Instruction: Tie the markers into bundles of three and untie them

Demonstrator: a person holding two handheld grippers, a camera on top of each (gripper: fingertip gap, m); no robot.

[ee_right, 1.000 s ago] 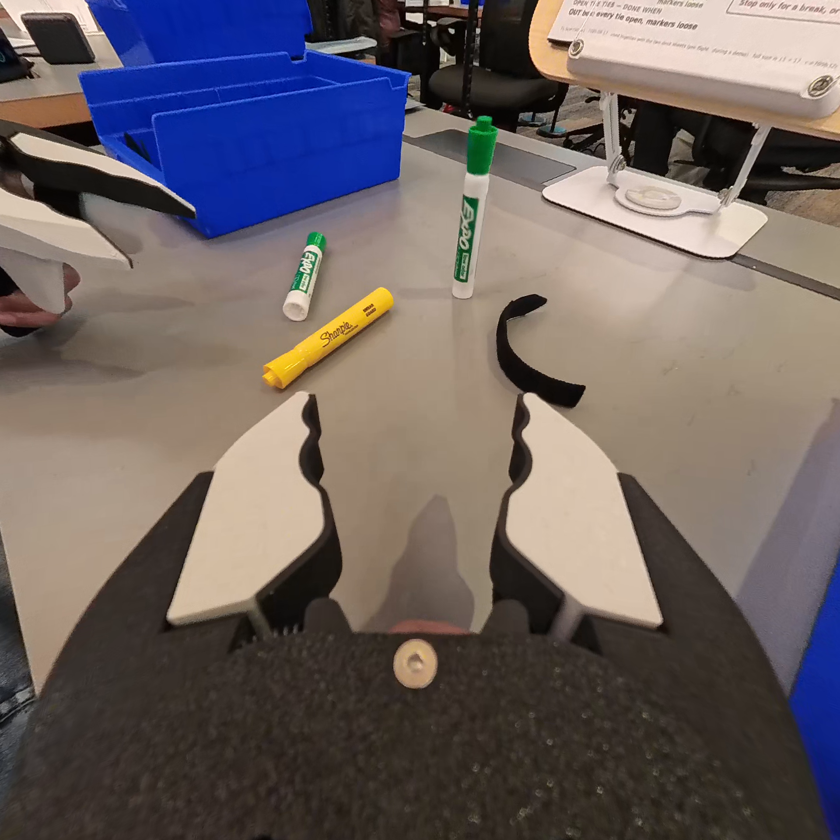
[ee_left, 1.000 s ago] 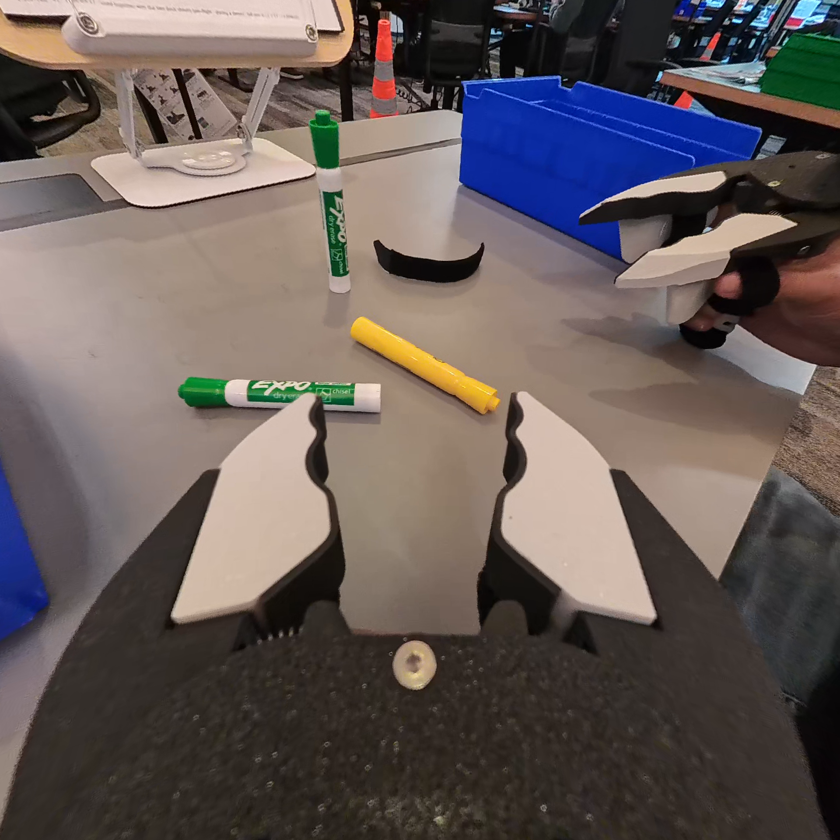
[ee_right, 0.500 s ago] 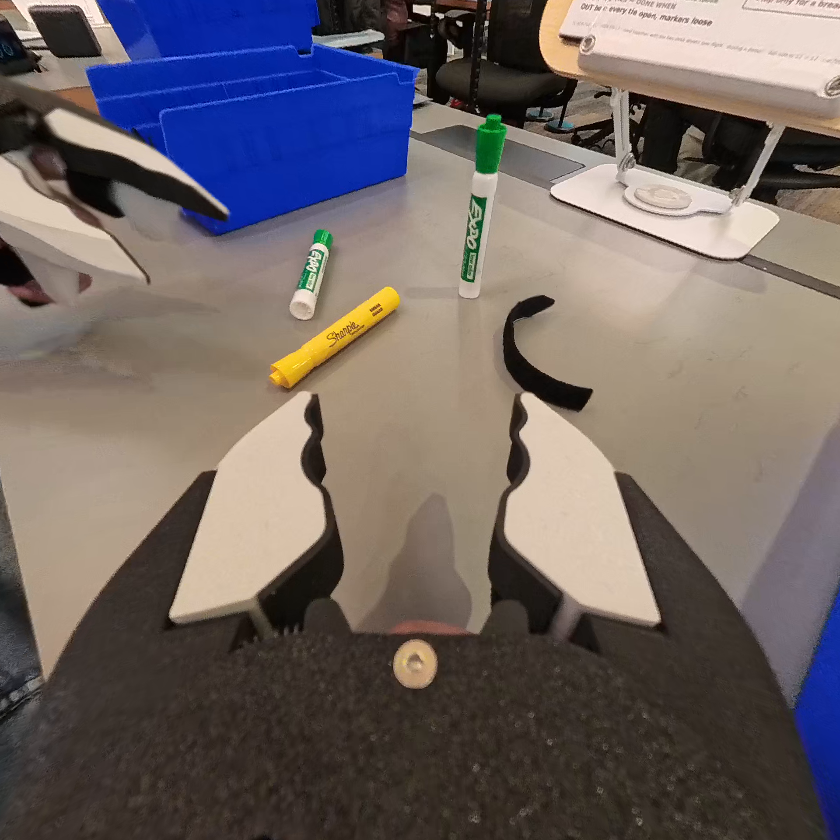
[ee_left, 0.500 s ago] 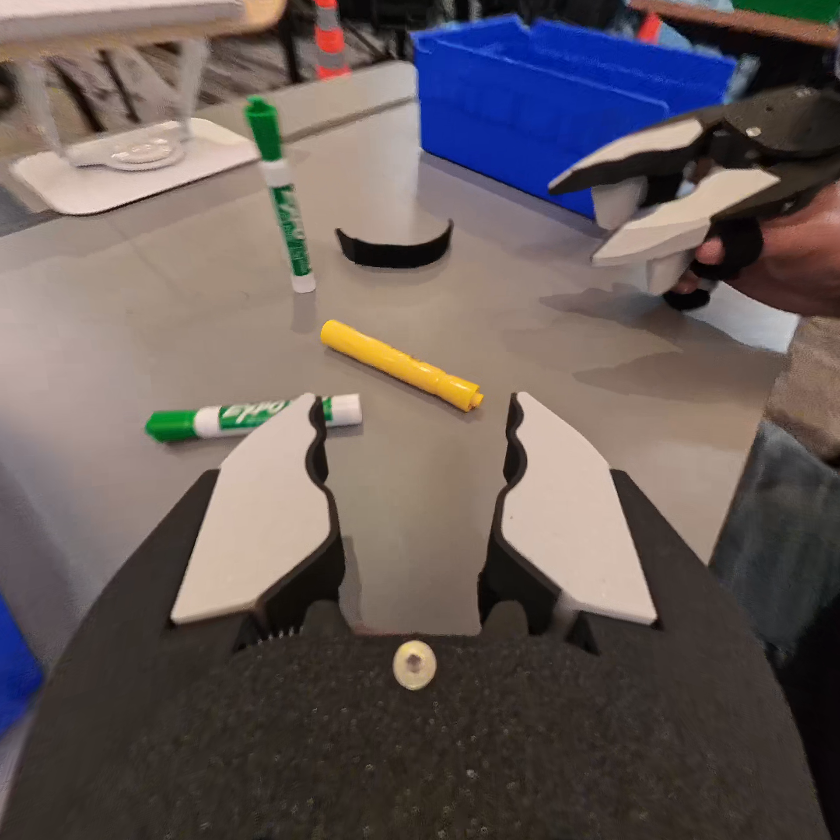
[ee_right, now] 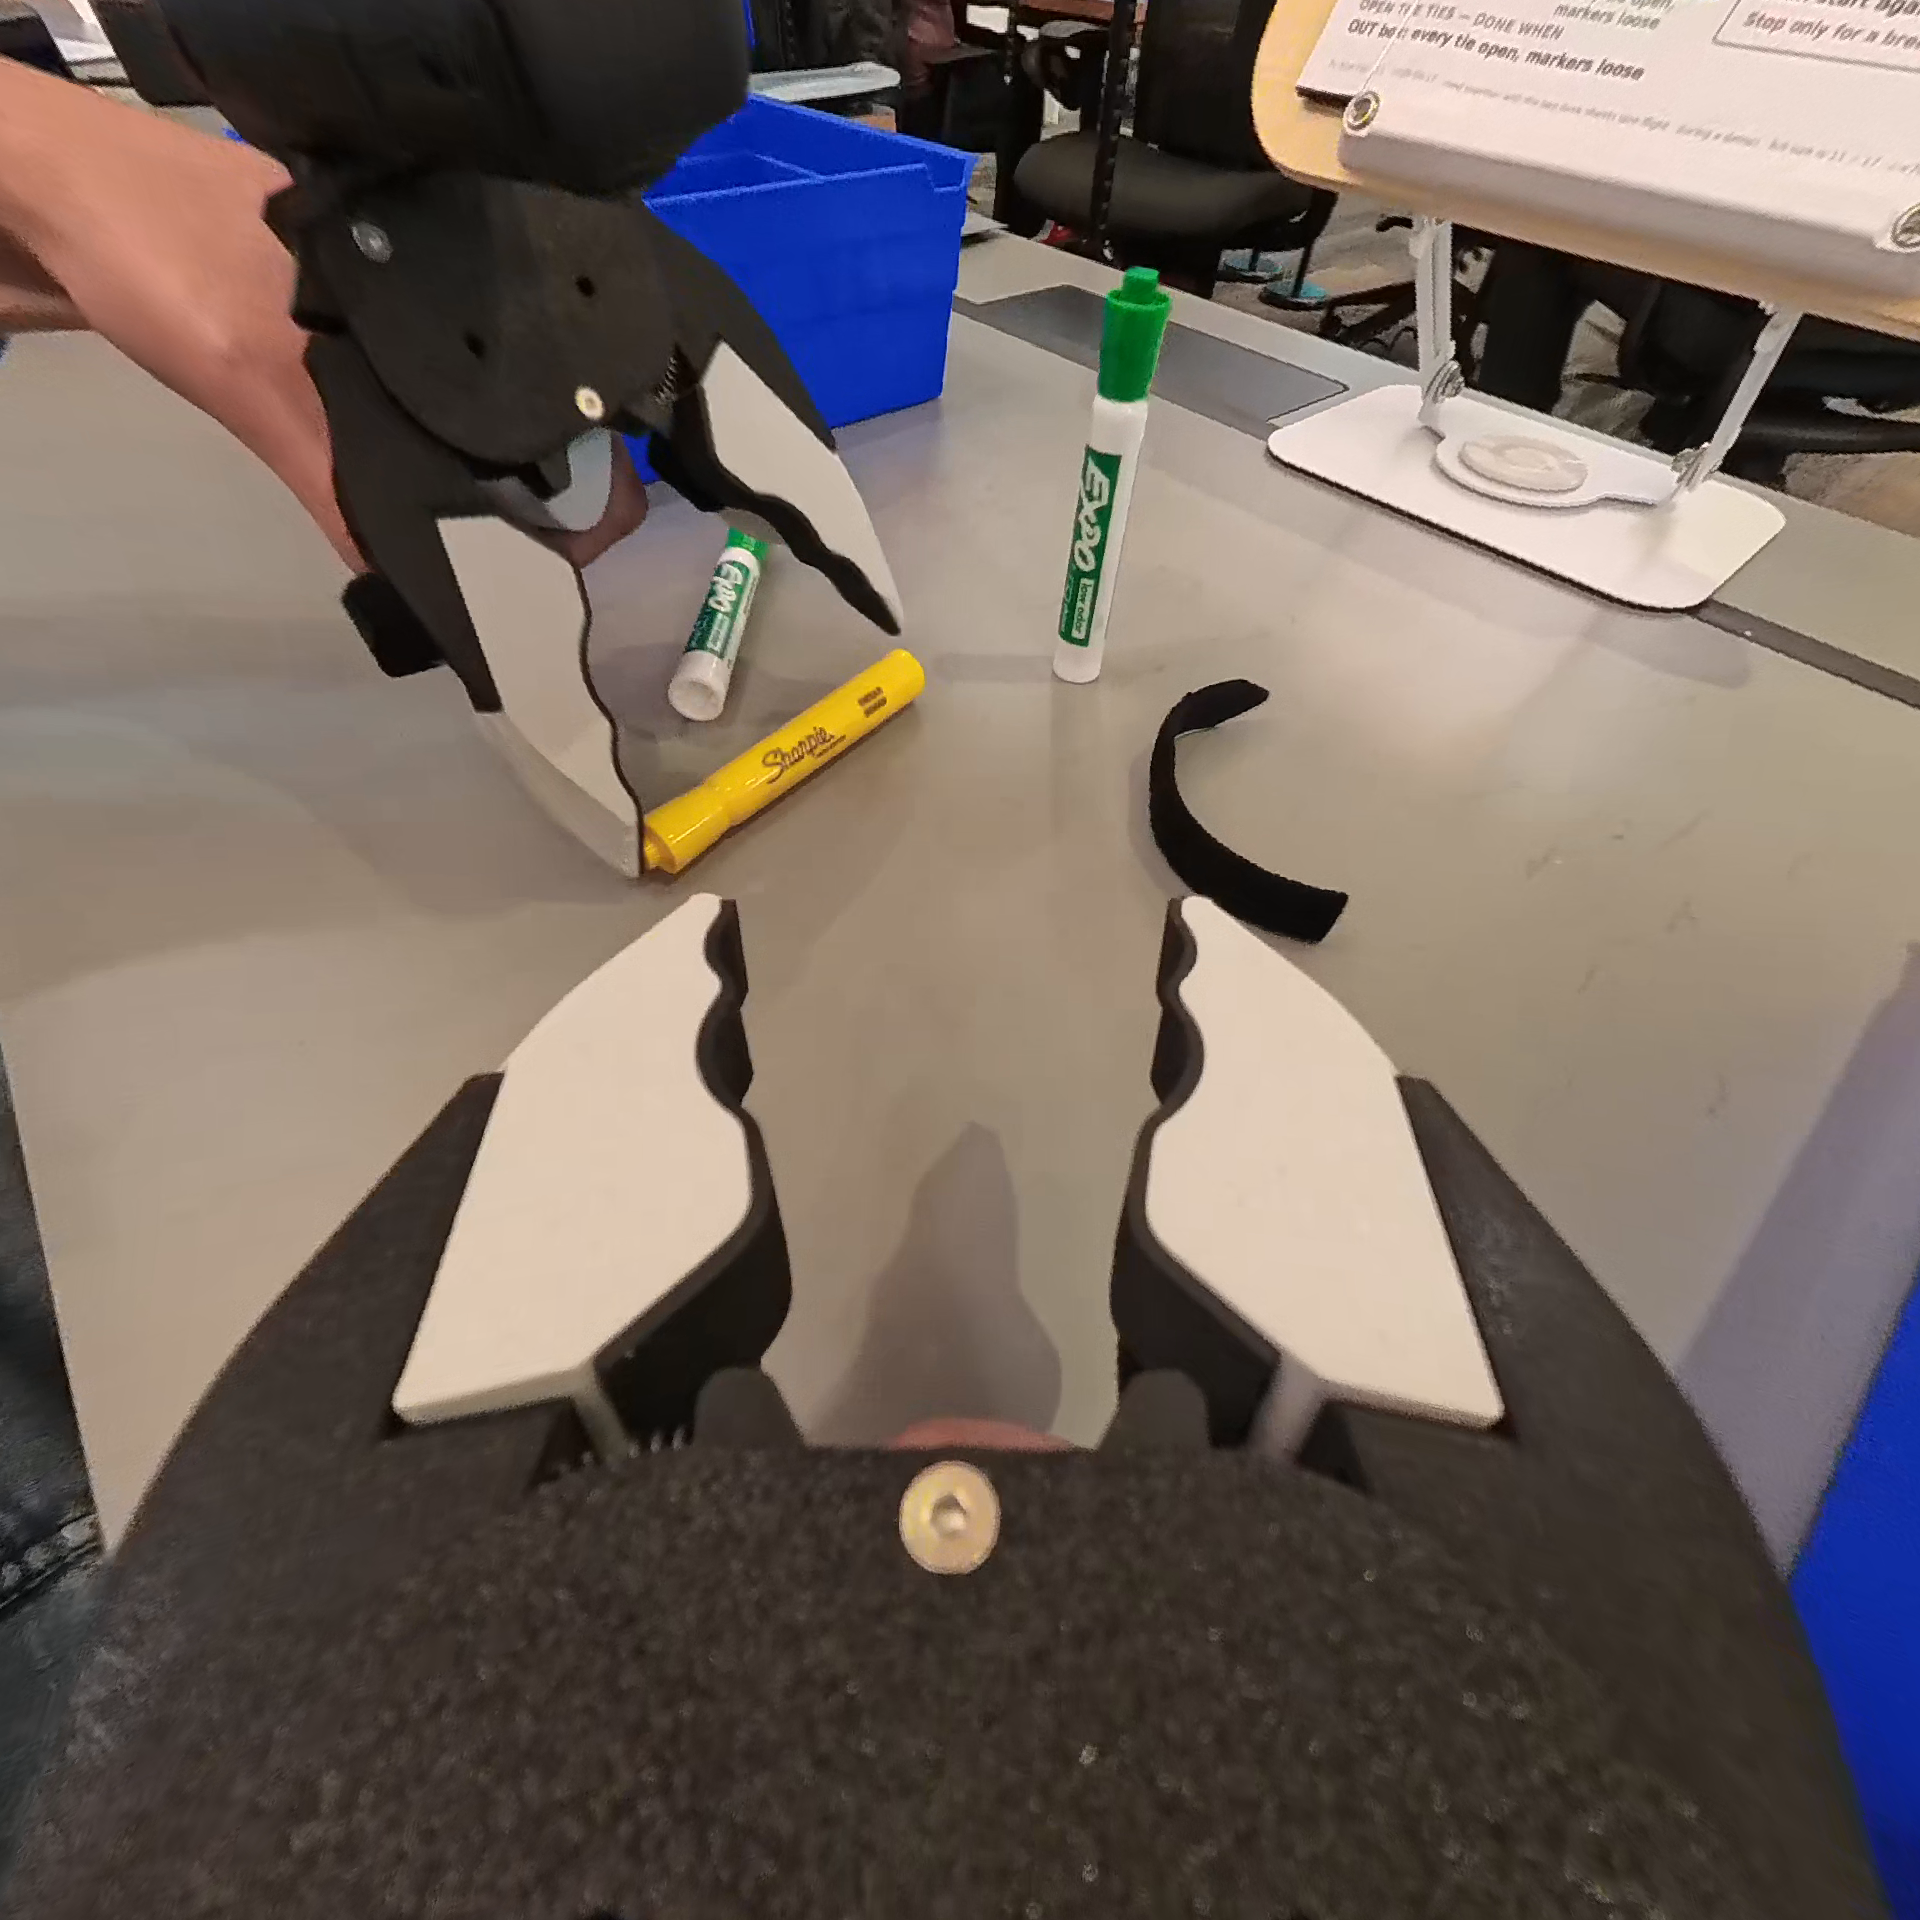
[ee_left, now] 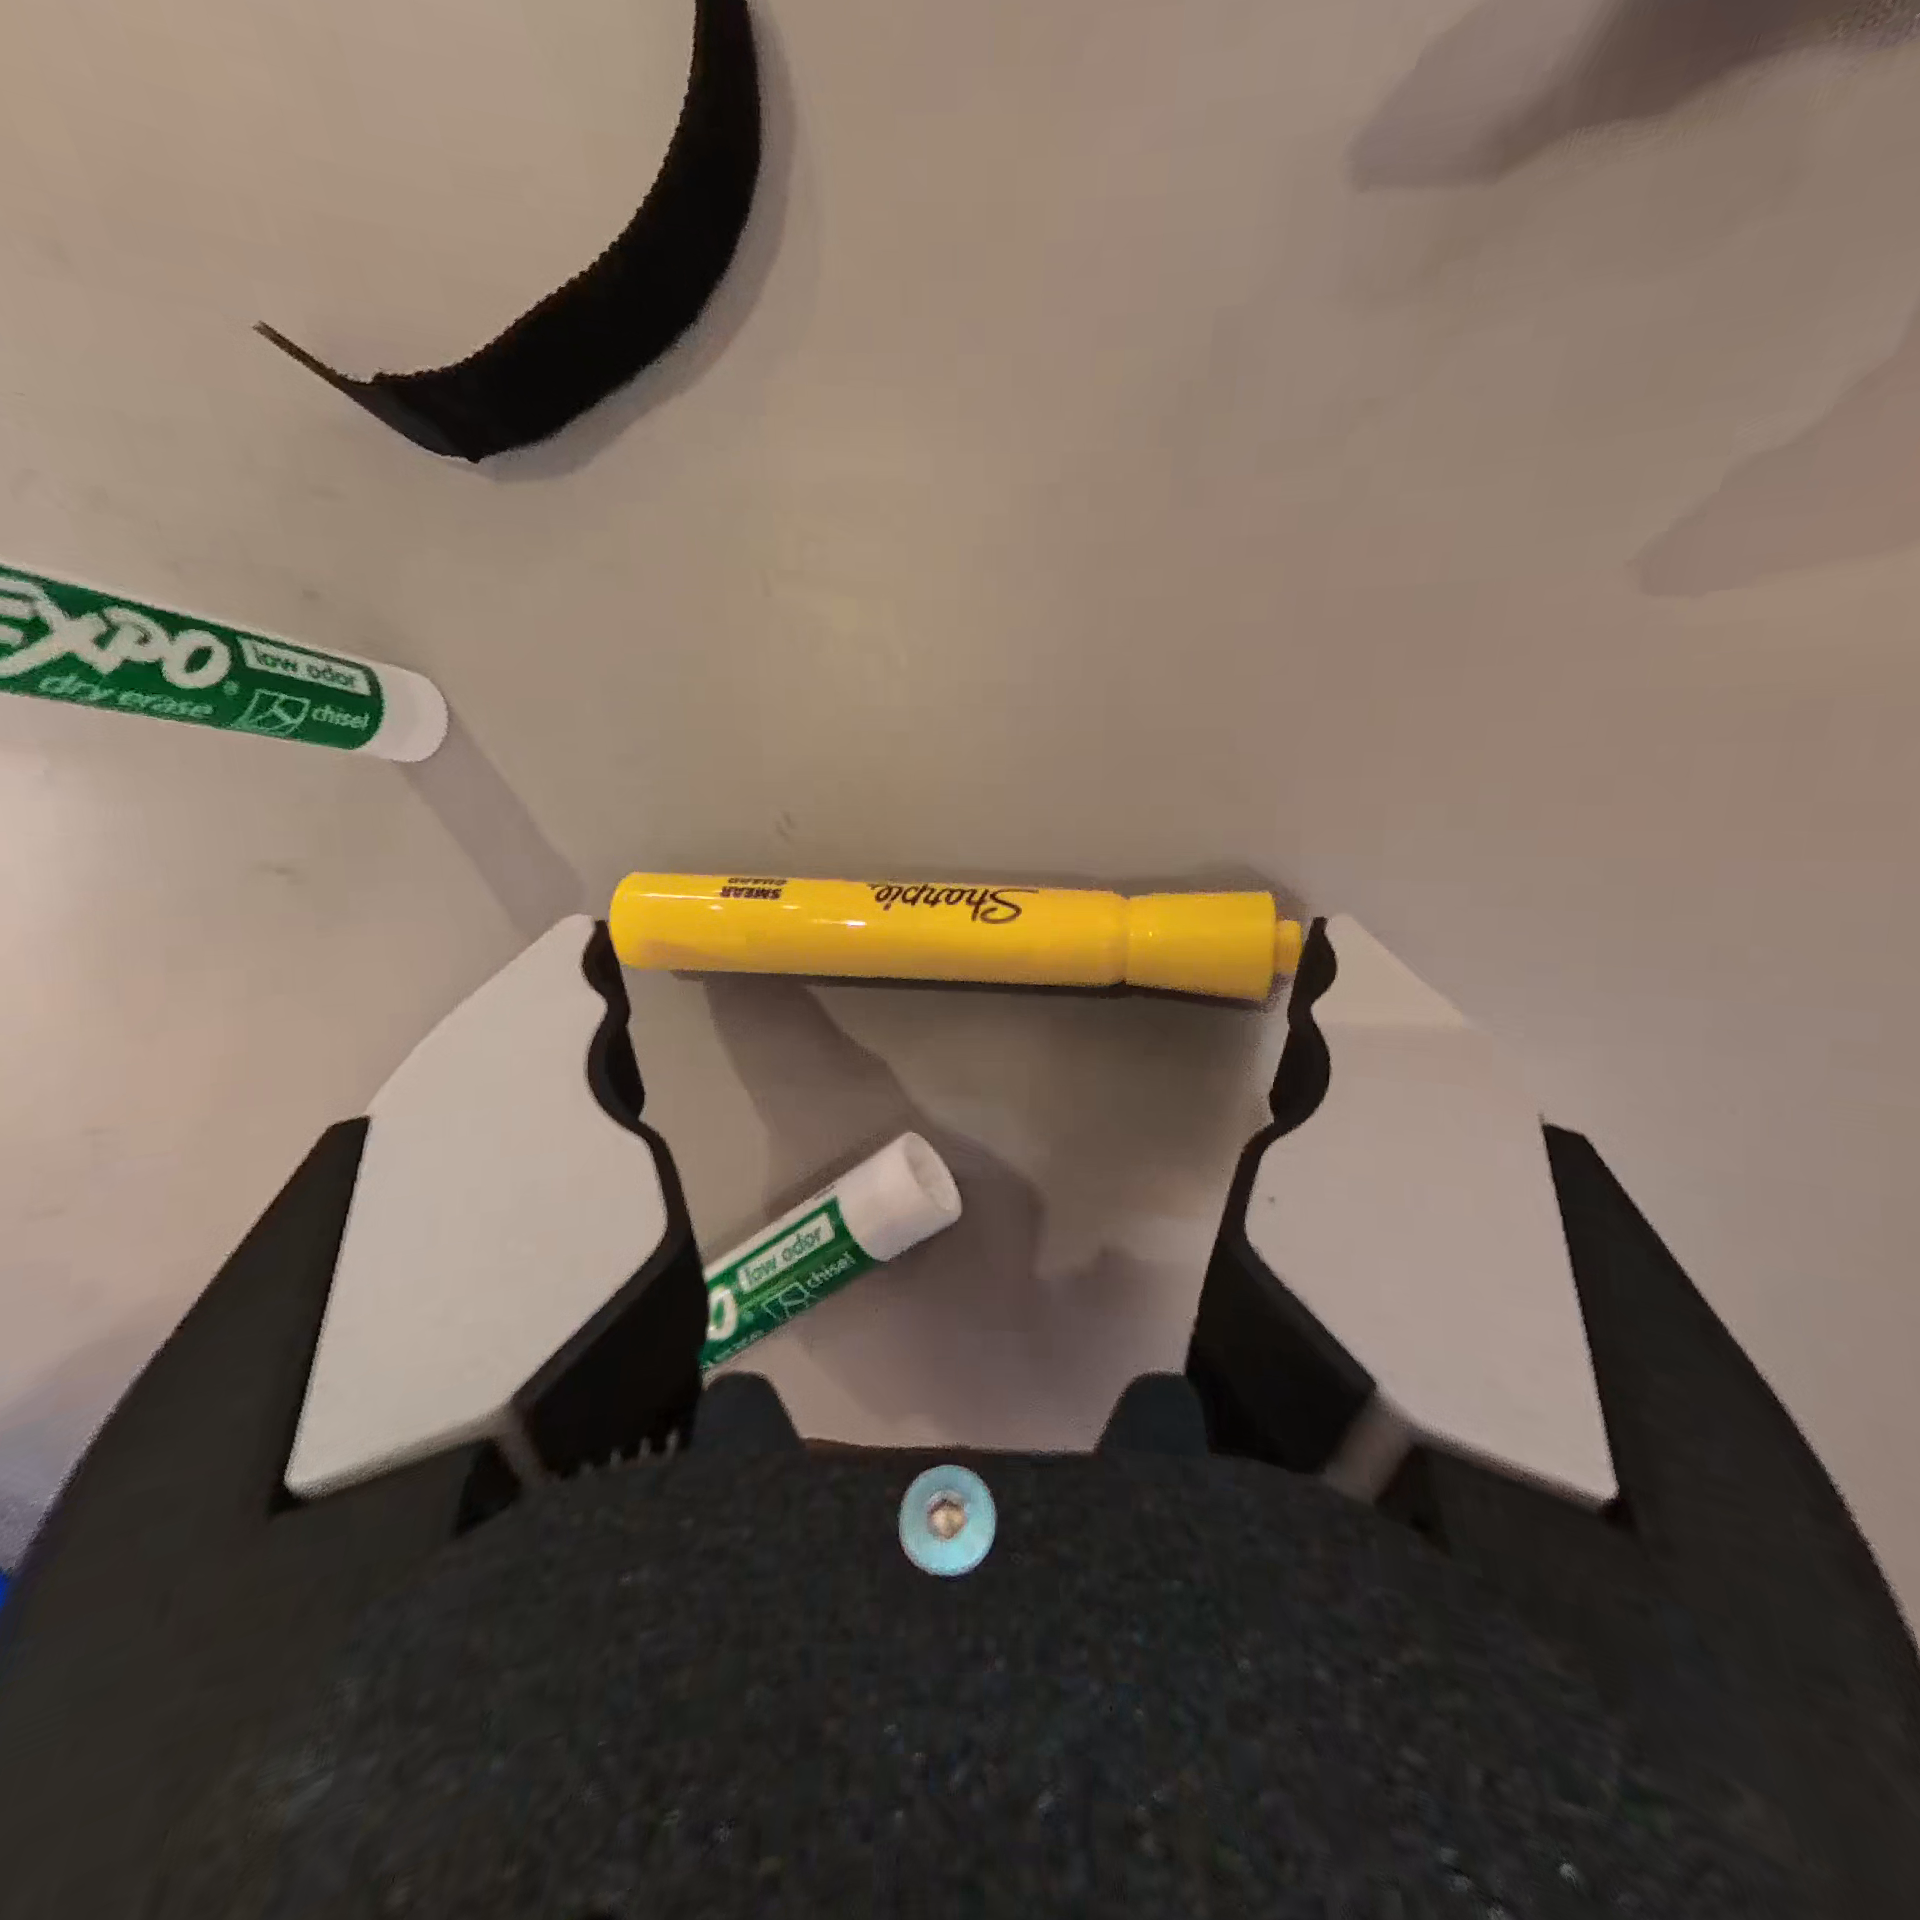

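Observation:
A yellow marker (ee_left: 951,935) lies flat on the grey table (ee_left: 1351,520). My left gripper (ee_left: 956,940) points down at it, open wide, with one fingertip at each end of the marker. In the right wrist view the left gripper (ee_right: 764,743) straddles the yellow marker (ee_right: 790,753) lengthwise. One green marker (ee_left: 831,1247) lies under the left gripper, also shown in the right wrist view (ee_right: 722,623). A second green marker (ee_right: 1107,478) stands upright, at the left edge in the left wrist view (ee_left: 208,675). A black strap (ee_right: 1226,821) lies curved beside them (ee_left: 582,312). My right gripper (ee_right: 951,914) is open and empty above the table.
A blue bin (ee_right: 831,260) stands behind the markers. A white stand (ee_right: 1507,488) holding a board is at the back right. Another blue object (ee_right: 1870,1455) is at the right edge. A person's hand (ee_right: 156,260) holds the left gripper.
My left gripper has moved forward and tipped down over the yellow marker, and its jaws have opened wider to span the marker's ends. My right gripper has hardly moved.

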